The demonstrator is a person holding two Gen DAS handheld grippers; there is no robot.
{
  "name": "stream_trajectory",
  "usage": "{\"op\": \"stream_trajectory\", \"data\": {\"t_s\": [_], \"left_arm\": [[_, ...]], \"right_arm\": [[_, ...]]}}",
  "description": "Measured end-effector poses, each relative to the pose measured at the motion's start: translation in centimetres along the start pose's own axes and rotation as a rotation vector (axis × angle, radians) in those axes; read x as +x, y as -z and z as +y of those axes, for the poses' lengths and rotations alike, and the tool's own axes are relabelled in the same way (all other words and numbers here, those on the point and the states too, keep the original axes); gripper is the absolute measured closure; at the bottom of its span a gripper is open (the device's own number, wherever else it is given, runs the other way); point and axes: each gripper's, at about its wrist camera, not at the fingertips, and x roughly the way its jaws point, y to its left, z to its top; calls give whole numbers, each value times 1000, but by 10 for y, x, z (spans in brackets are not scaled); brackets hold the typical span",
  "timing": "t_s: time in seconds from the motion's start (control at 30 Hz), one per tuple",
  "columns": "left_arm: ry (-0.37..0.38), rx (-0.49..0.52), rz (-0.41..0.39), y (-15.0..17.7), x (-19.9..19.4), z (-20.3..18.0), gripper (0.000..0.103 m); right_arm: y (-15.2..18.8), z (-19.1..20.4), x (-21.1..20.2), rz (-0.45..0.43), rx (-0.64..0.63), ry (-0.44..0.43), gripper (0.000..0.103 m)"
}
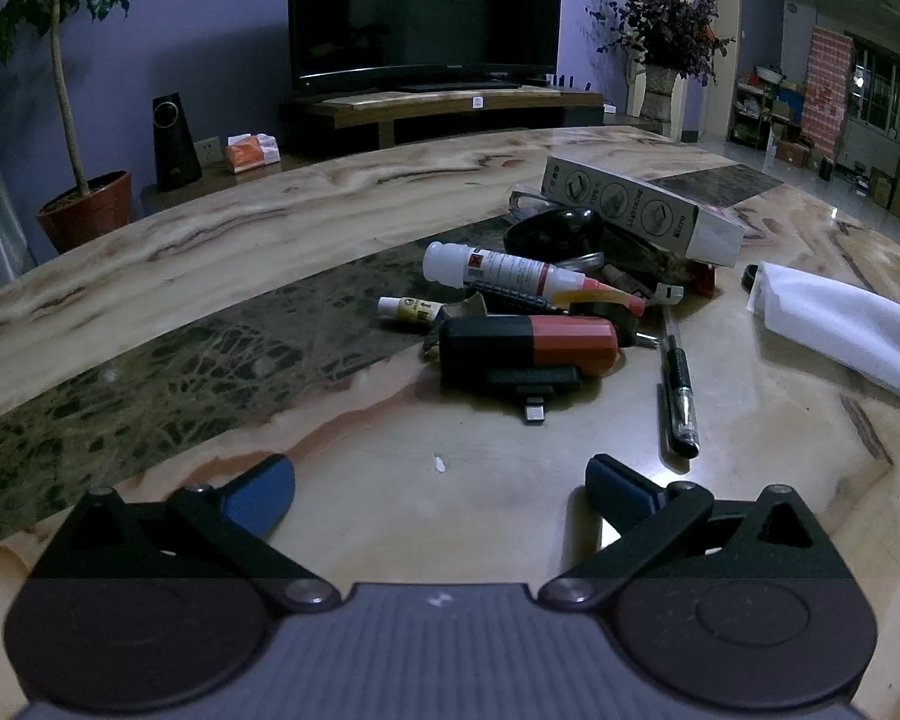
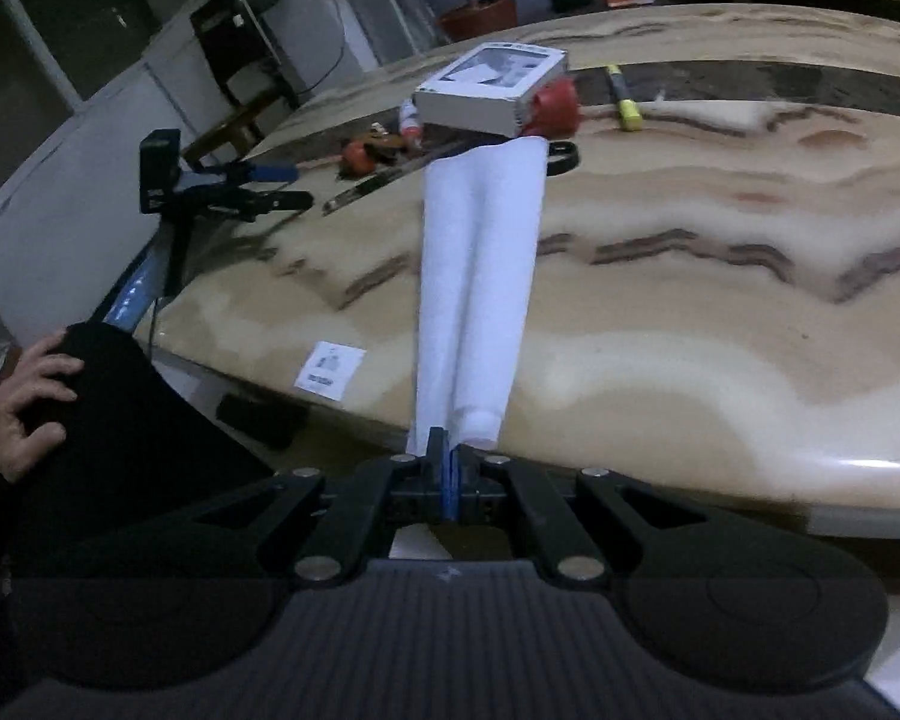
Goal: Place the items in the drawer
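Note:
A long white rolled sheet (image 2: 480, 276) lies out over the marble table (image 2: 720, 324), and my right gripper (image 2: 448, 456) is shut on its near end at the table's edge. The same white sheet (image 1: 840, 324) shows at the right in the left wrist view. My left gripper (image 1: 441, 489) stands open just above the table, nothing between its blue pads (image 1: 264, 498). Ahead of it lies a pile of small items: a black and red device (image 1: 528, 348), a white glue bottle (image 1: 498, 267), a black pen (image 1: 678, 384) and a grey cardboard box (image 1: 642, 210).
A yellow marker (image 2: 624, 99) and a red roll (image 2: 555, 105) lie beyond the white box (image 2: 492, 87). A person's hand (image 2: 21, 408) rests on a dark knee at lower left. A small label (image 2: 330, 372) sits near the table edge. A television (image 1: 423, 9) stands behind.

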Motion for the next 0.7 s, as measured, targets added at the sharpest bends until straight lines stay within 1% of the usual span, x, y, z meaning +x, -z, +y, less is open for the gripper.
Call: {"op": "stream_trajectory", "data": {"t_s": [0.1, 0.2, 0.27, 0.4, 0.47, 0.57, 0.63, 0.7], "left_arm": [[0, 0, 0, 0, 0, 0, 0], [0, 0, 0, 0, 0, 0, 0], [0, 0, 0, 0, 0, 0, 0], [0, 0, 0, 0, 0, 0, 0], [0, 0, 0, 0, 0, 0, 0], [0, 0, 0, 0, 0, 0, 0], [0, 0, 0, 0, 0, 0, 0], [0, 0, 0, 0, 0, 0, 0]], "right_arm": [[5, 11, 6, 49, -53, -49, 101], [9, 18, 14, 98, -76, -65, 101], [12, 21, 18, 125, -86, -60, 101], [13, 17, 21, 130, -52, -47, 100], [11, 16, 24, 133, -37, -47, 96], [9, 14, 26, 131, -16, -63, 96], [8, 15, 27, 132, -16, -89, 96], [6, 16, 28, 132, -18, -104, 93]]}}
